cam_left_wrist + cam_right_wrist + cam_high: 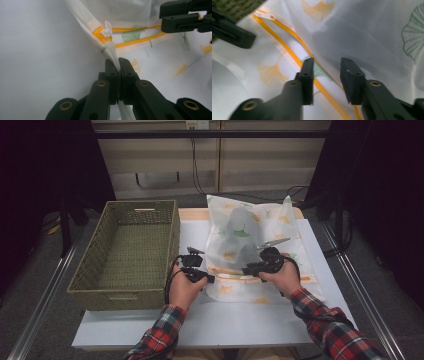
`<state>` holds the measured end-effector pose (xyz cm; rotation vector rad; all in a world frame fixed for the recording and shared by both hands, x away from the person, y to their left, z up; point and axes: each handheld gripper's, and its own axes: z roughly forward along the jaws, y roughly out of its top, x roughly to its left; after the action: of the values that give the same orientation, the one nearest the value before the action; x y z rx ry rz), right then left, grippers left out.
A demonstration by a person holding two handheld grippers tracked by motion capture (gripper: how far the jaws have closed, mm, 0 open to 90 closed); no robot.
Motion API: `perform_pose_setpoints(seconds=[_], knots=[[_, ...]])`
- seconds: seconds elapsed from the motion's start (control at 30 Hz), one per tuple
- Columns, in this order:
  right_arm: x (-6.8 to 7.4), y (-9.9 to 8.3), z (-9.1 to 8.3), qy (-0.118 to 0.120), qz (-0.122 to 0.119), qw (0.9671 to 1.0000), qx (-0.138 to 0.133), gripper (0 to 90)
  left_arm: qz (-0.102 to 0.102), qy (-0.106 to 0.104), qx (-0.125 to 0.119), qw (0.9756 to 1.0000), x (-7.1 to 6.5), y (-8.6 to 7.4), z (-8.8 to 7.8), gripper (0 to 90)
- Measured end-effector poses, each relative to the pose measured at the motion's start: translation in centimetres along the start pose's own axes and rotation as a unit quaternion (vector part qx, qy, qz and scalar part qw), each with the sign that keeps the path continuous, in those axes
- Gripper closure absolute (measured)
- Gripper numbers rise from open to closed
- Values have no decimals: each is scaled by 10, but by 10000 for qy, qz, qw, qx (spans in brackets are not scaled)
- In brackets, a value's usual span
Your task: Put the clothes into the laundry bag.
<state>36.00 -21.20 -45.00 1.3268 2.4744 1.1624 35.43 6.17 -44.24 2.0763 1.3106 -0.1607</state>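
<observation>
One mesh bag point(250, 250) (zippered), one wicker basket point(127, 252), two hand-held grippers point(200, 272)

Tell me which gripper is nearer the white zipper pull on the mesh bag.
Left. The left gripper is shut on the mesh bag's corner just below the zipper pull. The right gripper, jaws open, sits farther along the orange zipper, apart from the pull.

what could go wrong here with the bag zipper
The left hand-held gripper is shut on just a thin corner of the mesh bag beside the zipper pull; a tug could slip it free. The right hand-held gripper is open over the orange zipper, well away from the pull, so closing there may pinch tape or mesh instead.
</observation>
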Motion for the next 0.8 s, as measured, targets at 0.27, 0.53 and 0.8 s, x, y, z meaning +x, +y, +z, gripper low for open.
perform_pose_setpoints(seconds=[0.27,0.53,0.8], knots=[[8,14,-6,45,-110,9998,-133,331,-42,-26,-35,10000,-3,-1,0,852],[16,22,1,2,-187,9998,-103,190,38,-56,2,10000,-4,-2,-1,852],[22,27,8,24,-134,9999,-9,162,23,-63,6,10000,-6,-3,-2,880]])
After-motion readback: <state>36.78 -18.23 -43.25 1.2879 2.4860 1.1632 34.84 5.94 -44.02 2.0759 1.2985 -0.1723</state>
